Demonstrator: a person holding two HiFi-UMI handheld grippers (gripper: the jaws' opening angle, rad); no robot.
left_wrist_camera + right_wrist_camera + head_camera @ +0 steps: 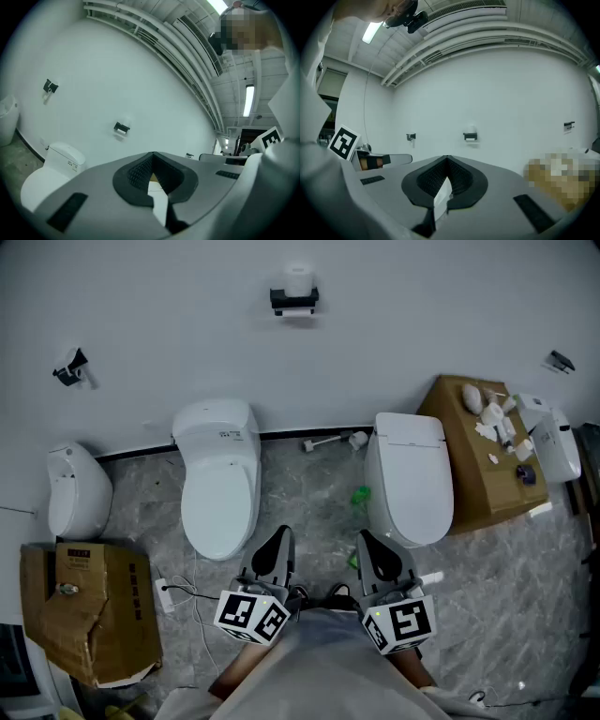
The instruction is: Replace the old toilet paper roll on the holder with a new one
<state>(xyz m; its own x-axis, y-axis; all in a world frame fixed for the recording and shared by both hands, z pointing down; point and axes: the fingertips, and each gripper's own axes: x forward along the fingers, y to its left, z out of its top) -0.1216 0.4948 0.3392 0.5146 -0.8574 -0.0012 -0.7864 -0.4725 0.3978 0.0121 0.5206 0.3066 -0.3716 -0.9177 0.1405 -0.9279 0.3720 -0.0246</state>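
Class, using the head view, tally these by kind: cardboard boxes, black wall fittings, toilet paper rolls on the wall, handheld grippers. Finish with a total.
Cardboard boxes: 2
Black wall fittings: 3
Toilet paper rolls: 1
Grippers: 2
Total: 8

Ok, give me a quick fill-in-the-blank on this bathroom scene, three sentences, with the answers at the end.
1. The black holder is fixed high on the ___.
2. The left gripper and the right gripper both have their fingers ___, with nothing held.
3. The cardboard box with white bits on top stands right beside a white ___.

Missing words: wall; shut; toilet.
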